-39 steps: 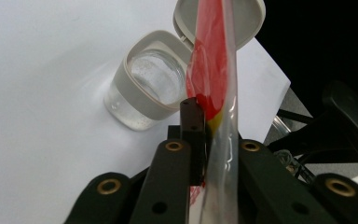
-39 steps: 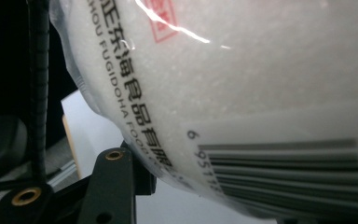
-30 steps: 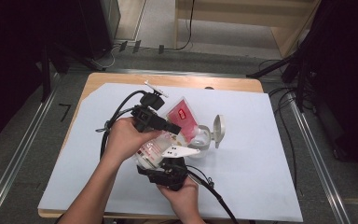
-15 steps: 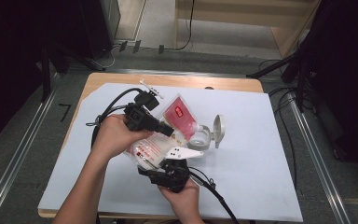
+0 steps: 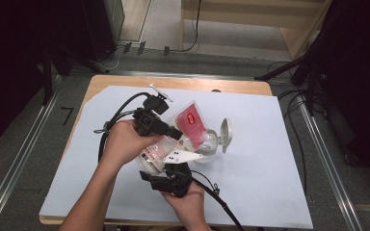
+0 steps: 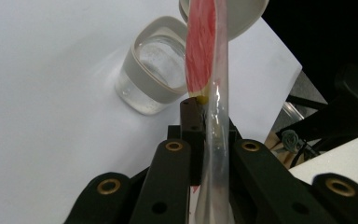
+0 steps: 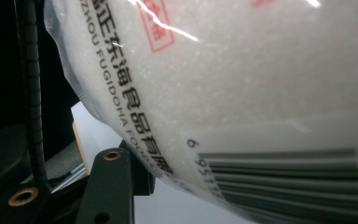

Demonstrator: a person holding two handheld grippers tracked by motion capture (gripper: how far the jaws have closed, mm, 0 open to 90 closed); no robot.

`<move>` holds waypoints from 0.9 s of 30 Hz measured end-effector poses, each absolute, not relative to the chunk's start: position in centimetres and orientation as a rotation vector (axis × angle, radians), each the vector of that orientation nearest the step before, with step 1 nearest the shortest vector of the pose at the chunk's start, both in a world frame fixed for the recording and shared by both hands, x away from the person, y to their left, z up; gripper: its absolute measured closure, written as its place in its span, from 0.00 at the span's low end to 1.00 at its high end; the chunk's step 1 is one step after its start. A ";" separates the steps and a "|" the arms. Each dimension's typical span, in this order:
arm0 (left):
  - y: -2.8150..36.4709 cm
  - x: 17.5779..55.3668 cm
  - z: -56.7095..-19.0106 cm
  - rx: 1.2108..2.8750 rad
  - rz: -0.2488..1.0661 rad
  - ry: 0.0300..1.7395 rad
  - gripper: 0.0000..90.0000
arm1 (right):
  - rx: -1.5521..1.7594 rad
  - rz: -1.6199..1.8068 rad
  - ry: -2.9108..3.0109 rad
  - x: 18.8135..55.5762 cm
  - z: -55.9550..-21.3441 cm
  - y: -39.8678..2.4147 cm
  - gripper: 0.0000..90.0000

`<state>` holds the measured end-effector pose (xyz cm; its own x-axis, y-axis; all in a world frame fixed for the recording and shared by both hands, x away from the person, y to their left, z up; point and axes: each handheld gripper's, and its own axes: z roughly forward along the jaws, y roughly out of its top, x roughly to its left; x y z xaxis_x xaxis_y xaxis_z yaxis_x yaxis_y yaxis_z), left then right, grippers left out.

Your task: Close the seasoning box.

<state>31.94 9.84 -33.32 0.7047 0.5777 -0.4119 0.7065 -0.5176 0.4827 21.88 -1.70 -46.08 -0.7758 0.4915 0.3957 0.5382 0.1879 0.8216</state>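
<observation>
Left gripper (image 6: 205,135) jaws pinching bag (image 5: 192,126) top above open jar (image 5: 211,140); right gripper (image 5: 171,174) jaws, just opening, cradling bag's lower end.

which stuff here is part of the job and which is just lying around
In the job:
- bag of white grains
- glass jar with its lid flipped open
- left tongs, right tongs

Lying about:
- cables on the floor
- white sheet

Light wooden surface (image 5: 125,82), large white sheet (image 5: 270,168) covering most of it, clear glass jar with grey rim (image 6: 154,70) standing on the sheet just beyond the left jaws
</observation>
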 end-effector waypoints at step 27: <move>11.6 32.0 -32.3 2.225 -0.274 1.029 0.86 | -1.057 -1.708 -2.181 23.0 -46.7 -2.4 0.70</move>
